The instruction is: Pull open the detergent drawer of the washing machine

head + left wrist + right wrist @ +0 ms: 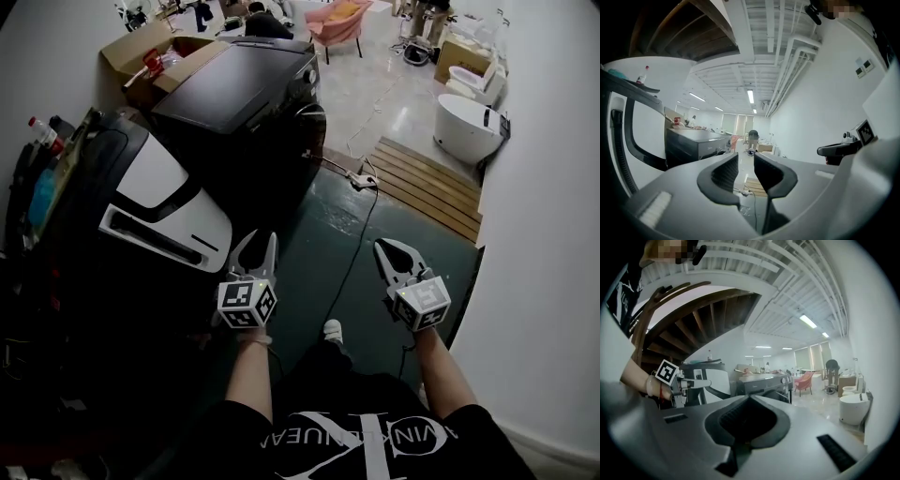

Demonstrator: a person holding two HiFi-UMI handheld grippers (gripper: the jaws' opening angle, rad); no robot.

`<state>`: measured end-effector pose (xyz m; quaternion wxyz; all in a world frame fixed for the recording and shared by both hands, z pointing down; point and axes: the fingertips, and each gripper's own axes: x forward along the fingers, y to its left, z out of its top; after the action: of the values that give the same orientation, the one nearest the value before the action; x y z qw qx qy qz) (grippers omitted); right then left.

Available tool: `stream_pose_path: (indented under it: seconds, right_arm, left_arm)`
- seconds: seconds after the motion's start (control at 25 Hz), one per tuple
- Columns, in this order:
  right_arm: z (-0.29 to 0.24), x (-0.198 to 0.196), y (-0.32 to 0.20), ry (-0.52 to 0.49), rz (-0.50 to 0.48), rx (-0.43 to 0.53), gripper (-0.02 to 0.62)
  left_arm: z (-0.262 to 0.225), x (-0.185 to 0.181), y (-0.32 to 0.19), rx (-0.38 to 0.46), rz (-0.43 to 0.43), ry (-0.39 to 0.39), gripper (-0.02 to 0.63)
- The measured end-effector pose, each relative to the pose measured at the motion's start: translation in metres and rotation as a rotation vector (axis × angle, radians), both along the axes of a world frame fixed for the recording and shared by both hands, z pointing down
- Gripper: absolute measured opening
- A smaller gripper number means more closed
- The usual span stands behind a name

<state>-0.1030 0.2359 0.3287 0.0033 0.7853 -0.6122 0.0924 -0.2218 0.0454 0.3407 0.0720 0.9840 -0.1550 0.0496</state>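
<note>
Left gripper (264,239) first: its jaws stand apart with a clear gap between the ribbed pads, and in the left gripper view (745,165) that gap shows only floor and the far room. Nothing is held, nothing is touched. Over to the right gripper (386,248): its jaws are pressed together, tip to tip, with nothing between them in the right gripper view (749,400). Both grippers hang in the air side by side, pointing roughly level over the floor, each on a bare forearm.

Now the target. A white machine (164,202) with black trim sits just left of the left gripper, close but not touching. Behind it stands a dark washing machine (239,89), its front panel and round door facing the open floor. The detergent drawer itself is too dim to pick out on either one. Neither gripper is on a machine.

Underfoot is a dark green floor (319,272), with a thin black cable (361,225) running up to a power strip (364,178). One white shoe (332,329) shows between the arms. Beyond lies a wooden slatted platform (427,183), then a white bathtub (464,127) by the right-hand wall (544,234). An open cardboard box (141,52) sits behind the dark washing machine, and a pink chair (339,21) stands at the far end of the room.
</note>
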Motion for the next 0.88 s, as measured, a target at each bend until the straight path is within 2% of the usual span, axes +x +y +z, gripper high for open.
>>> stream_pose_path:
  seconds: [0.4,0.88]
  right_arm:
    - [0.005,0.077,-0.072,0.046,-0.035,-0.015,0.012]
    - [0.004,0.11,-0.137,0.033,-0.136,-0.012,0.012]
  left_arm:
    - [0.007,0.073,-0.067,-0.009,-0.018,0.001,0.092]
    - [0.016,0.101,-0.105,-0.009,-0.069,-0.02,0.092]
